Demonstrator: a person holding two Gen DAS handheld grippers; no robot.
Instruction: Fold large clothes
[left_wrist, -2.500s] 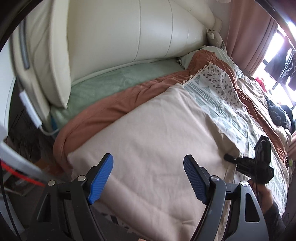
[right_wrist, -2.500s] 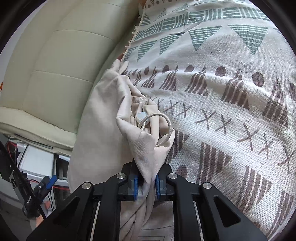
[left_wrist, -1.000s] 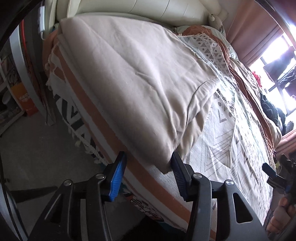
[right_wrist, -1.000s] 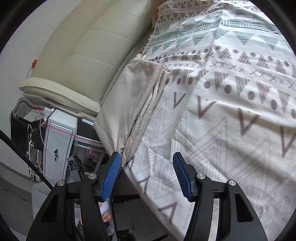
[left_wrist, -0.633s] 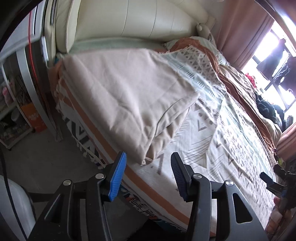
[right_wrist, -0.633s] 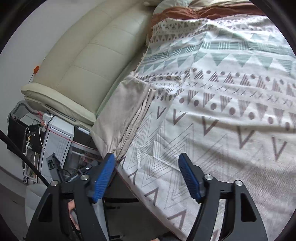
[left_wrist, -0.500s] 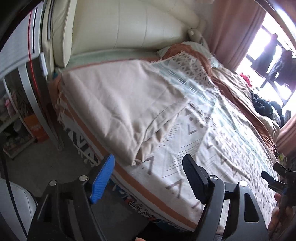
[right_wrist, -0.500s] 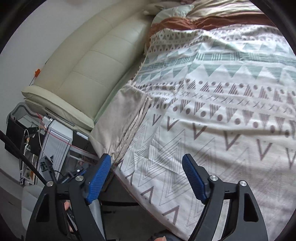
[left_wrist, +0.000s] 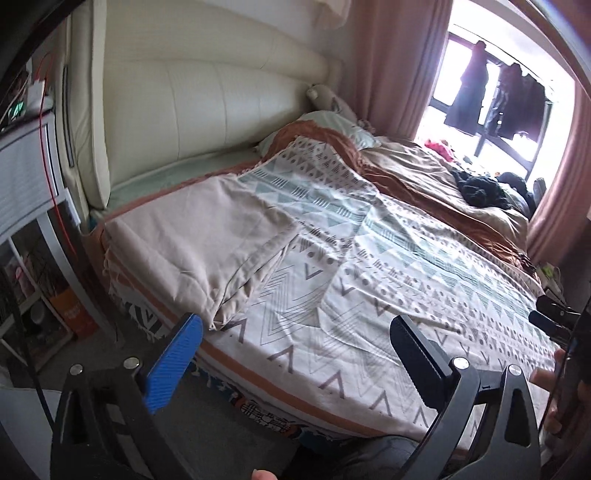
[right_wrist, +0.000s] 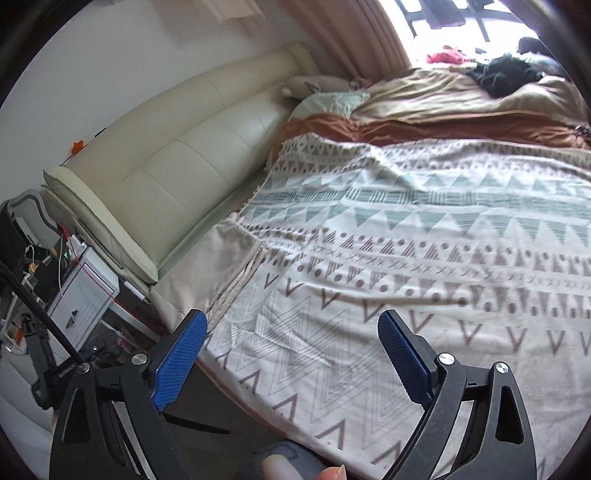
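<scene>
Left wrist view showed the left hand-held gripper (left_wrist: 295, 350) and right hand-held gripper (right_wrist: 291, 354) opening, empty, above the folded beige fabric garment (left_wrist: 199, 236) on the bed (left_wrist: 369, 369).

Daylight pours in from the window (left_wrist: 495, 103) at the upper right and blows out white. The bed (left_wrist: 369, 258) is softly lit. Fisheye bending curves the dark edges; the right-hand patterns smear slightly.

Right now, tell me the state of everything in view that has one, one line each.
Beige folded cloth: lying folded flat at the bed's corner by the headboard, released.
Patterned white and teal bedspread: spread over the bed, slightly creased.
Left tool: jaws opening, nothing between them.
Right tool: jaws opening, nothing between them.
Pink curtains: drawn aside from the window.
</scene>
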